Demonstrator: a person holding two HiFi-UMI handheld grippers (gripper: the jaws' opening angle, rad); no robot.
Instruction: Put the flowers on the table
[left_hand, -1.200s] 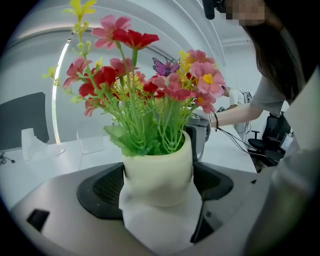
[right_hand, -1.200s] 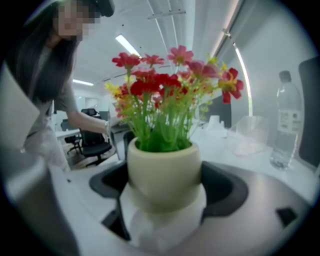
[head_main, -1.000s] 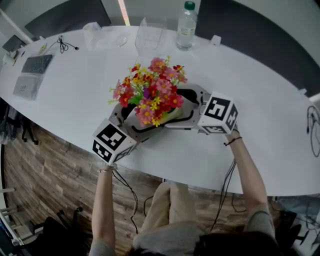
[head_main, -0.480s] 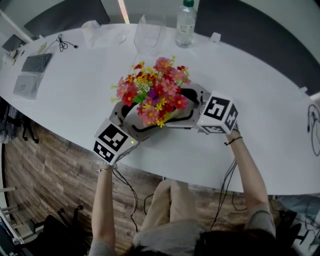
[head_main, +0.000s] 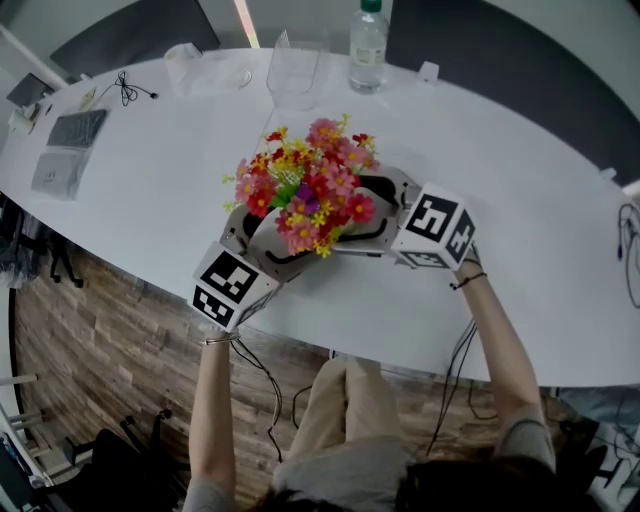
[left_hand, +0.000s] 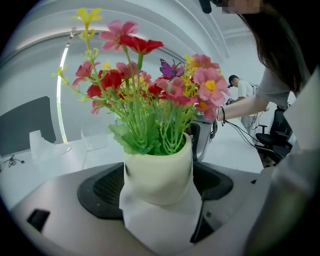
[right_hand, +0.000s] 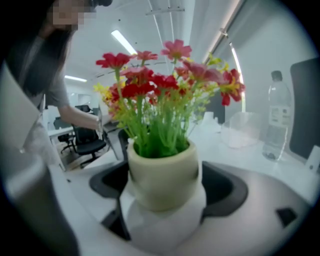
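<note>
The flowers (head_main: 305, 190), a bunch of pink, red and yellow blooms on green stems, stand upright in a cream pot (left_hand: 159, 172) over the middle of the white tabletop (head_main: 150, 190). Whether the pot's base touches the tabletop cannot be told.

The left gripper (head_main: 272, 245) reaches in from 7 o'clock of the bunch. In the left gripper view its dark fingers (left_hand: 102, 187) press against the pot on both sides, so it is clamped on the pot. The right gripper (head_main: 365, 213) comes in from 4 o'clock. In the right gripper view its fingers (right_hand: 225, 190) likewise close against the pot's (right_hand: 162, 172) two sides. The two grippers meet around the pot from opposite directions, and their marker cubes stick out toward the person's arms.

At 12 o'clock of the flowers, near the tabletop's far edge, a clear water bottle (head_main: 368, 45) stands upright. Just beside it, at 11 o'clock, is a clear plastic container (head_main: 297, 72).
</note>
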